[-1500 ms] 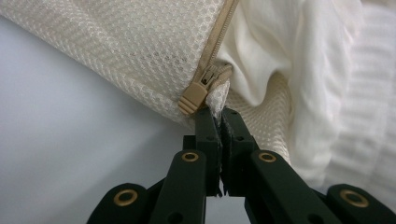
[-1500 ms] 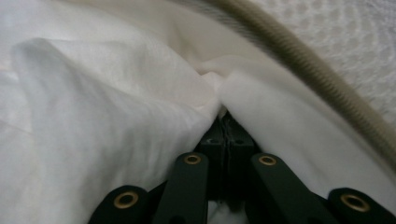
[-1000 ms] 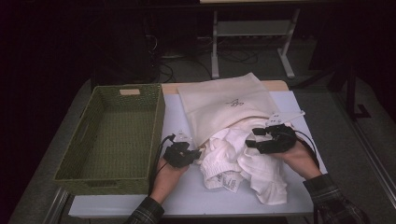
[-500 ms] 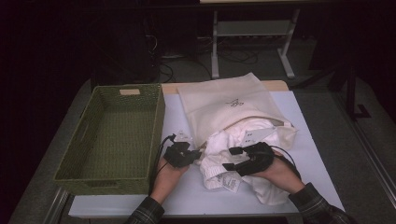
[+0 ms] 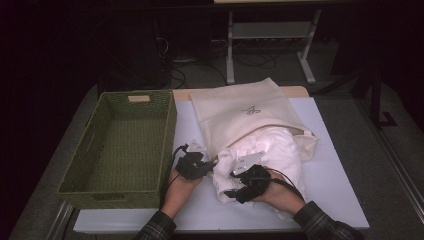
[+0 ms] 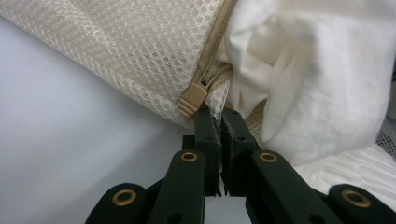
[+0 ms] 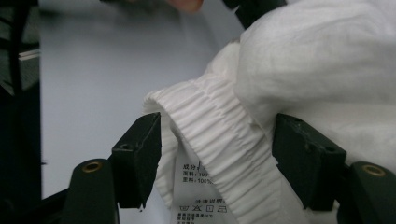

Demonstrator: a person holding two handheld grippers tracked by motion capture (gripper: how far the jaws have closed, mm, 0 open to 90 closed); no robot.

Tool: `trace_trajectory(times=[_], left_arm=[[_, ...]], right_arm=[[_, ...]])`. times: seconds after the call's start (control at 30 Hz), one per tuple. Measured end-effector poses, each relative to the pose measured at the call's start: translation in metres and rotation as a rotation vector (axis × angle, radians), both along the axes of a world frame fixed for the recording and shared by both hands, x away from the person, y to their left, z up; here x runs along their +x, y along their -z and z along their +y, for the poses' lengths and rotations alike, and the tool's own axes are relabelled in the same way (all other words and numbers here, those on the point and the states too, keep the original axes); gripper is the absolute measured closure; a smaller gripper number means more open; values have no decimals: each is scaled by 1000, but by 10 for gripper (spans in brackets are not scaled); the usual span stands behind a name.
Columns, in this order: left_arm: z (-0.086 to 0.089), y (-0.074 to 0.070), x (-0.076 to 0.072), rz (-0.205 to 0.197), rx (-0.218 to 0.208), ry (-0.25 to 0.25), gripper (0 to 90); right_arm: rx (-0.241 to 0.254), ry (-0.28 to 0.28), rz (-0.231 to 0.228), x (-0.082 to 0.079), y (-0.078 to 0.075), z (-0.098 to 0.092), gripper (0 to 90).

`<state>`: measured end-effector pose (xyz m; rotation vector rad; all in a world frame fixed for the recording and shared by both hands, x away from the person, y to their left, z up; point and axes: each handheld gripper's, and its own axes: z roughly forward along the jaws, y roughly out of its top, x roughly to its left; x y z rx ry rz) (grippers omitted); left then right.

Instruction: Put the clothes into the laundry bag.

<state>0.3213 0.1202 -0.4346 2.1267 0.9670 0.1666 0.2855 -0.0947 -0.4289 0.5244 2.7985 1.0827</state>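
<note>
Right gripper view: right gripper [image 7: 215,154] jaws just widened around white garment's [image 7: 317,70] elastic cuff [image 7: 219,135], regrasp pending; left gripper [image 6: 220,126] clamps mesh laundry bag [image 6: 140,51] beside zipper pull [image 6: 192,99]

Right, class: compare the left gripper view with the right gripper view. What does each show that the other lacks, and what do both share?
Left gripper view alone: the mesh laundry bag, its tan zipper pull, and the left gripper shut on the mesh edge beside that pull. Right gripper view alone: a gathered elastic cuff with a printed care label, lying between the right gripper jaws, which have just been opening. Both: the white garment and the pale table.
</note>
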Motion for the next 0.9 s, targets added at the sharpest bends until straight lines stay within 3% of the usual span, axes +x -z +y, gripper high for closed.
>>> trace_trajectory(times=[0.23,0.37,0.5,0.67,0.73,0.9], left_arm=[[-1,1,0,1,4,0,862],[-1,1,0,1,8,0,863],[-1,2,1,3,9,-1,863],[-2,2,0,2,12,-1,863],[-1,2,0,2,12,0,863],[-1,0,0,6,13,5,866]], right_arm=[[-48,-2,27,-8,9,8,223],[-79,10,-29,-14,16,12,240],[-94,29,-68,-14,15,11,397],[-101,59,-105,-9,13,3,709],[-93,70,-94,-6,12,-1,762],[-74,98,-70,0,4,-11,789]])
